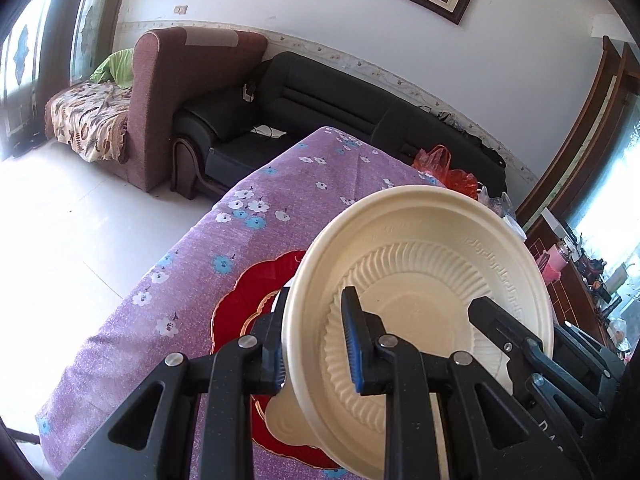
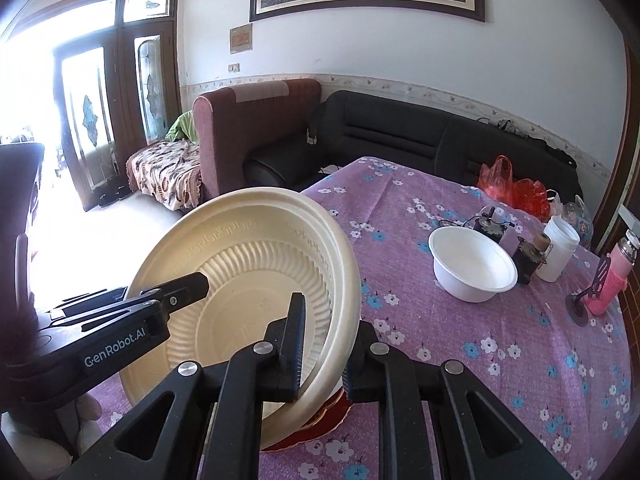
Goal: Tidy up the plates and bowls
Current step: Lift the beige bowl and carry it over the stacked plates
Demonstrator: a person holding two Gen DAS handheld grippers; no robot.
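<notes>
You are gripping the cream bowl (image 1: 420, 280) by opposite rims, left gripper (image 1: 316, 344) and right gripper (image 2: 322, 350) both clenched on it, tilting above the red plate (image 1: 248, 292) near the table's (image 2: 480, 340) edge, risking a slip from uneven pull.

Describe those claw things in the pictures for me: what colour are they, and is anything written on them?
Both are matte black plastic. The left claw has angular arms with triangular cut-outs, round silver rivets at the joints, and ribbed blue pads on its fingers. The right claw is built the same way. White lettering, GenRobot.AI, shows on the left one's side in the right wrist view. No cables, hands or sleeves are visible.
</notes>
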